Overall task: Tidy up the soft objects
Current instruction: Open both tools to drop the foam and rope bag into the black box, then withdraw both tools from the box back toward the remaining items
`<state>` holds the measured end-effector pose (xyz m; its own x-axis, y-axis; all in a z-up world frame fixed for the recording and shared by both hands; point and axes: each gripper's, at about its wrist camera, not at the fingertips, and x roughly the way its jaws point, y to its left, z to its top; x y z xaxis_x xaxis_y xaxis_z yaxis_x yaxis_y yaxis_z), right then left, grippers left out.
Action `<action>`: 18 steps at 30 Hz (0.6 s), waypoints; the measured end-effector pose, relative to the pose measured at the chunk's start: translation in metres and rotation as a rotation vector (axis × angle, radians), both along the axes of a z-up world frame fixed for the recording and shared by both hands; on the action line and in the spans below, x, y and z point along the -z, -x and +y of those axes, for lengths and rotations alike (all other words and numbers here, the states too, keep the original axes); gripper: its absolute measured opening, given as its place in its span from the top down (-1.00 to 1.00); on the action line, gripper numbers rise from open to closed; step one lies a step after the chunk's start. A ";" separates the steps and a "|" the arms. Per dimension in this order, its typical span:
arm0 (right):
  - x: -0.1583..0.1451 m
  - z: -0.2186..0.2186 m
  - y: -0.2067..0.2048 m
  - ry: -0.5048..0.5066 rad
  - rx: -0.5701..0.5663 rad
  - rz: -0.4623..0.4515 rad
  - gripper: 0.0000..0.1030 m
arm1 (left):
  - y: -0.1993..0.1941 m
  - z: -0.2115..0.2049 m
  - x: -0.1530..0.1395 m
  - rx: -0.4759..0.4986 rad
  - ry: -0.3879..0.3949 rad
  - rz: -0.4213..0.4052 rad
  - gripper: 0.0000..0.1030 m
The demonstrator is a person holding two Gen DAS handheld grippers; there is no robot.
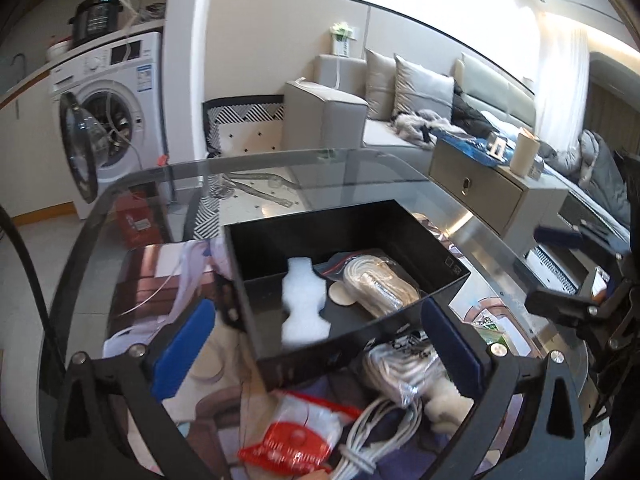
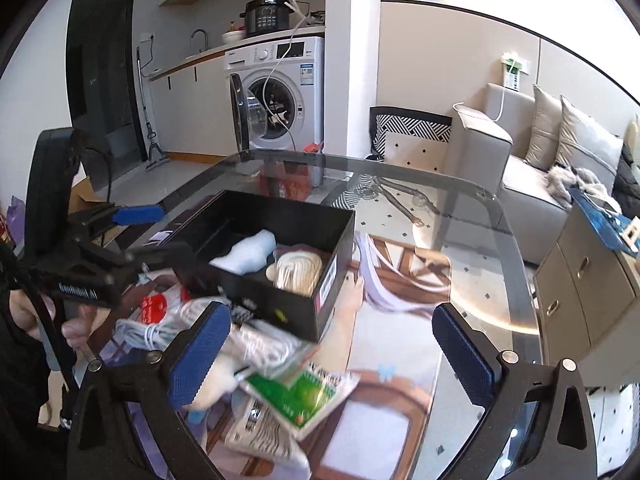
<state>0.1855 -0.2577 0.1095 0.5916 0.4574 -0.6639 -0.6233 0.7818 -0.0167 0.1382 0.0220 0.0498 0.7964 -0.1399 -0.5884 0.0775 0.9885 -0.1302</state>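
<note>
A: What's in the black box (image 1: 440,280)?

B: It's a stiff, matte, rectangular thing on the glass bench (image 1: 360,168). Inside lies a fluffy white foam piece (image 1: 304,304) with wavy edges, its long axis running from the near wall toward the far one. Just beside it sits a clear bag of coiled cream cord (image 1: 380,288), a smooth oval bundle.

A: And outside the box?

B: Near its front wall there's a loose pile: a crinkly red-and-white packet (image 1: 296,440), grey cables (image 1: 372,436), and a green packet (image 2: 304,392). Parts are hidden behind the claws, and the labels are too blurred to read.

A: The claws?

B: The left claw (image 1: 320,352) is spread wide, blue ribbed pads apart, gripping nothing. The right claw (image 2: 332,352) is likewise released, hovering over the pile.
</note>
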 end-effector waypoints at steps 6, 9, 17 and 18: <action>0.014 -0.008 0.023 -0.003 0.019 0.024 -0.99 | 0.028 0.014 0.001 -0.050 -0.012 -0.013 -1.00; 0.022 -0.008 0.033 0.023 0.023 0.015 -0.99 | 0.044 0.019 0.005 -0.081 -0.007 -0.025 -1.00; 0.038 -0.008 0.040 0.021 0.017 0.048 -0.99 | 0.066 0.018 0.016 -0.089 -0.034 -0.029 -1.00; 0.040 -0.009 0.041 0.023 0.015 0.052 -0.99 | 0.068 0.018 0.017 -0.092 -0.038 -0.030 -1.00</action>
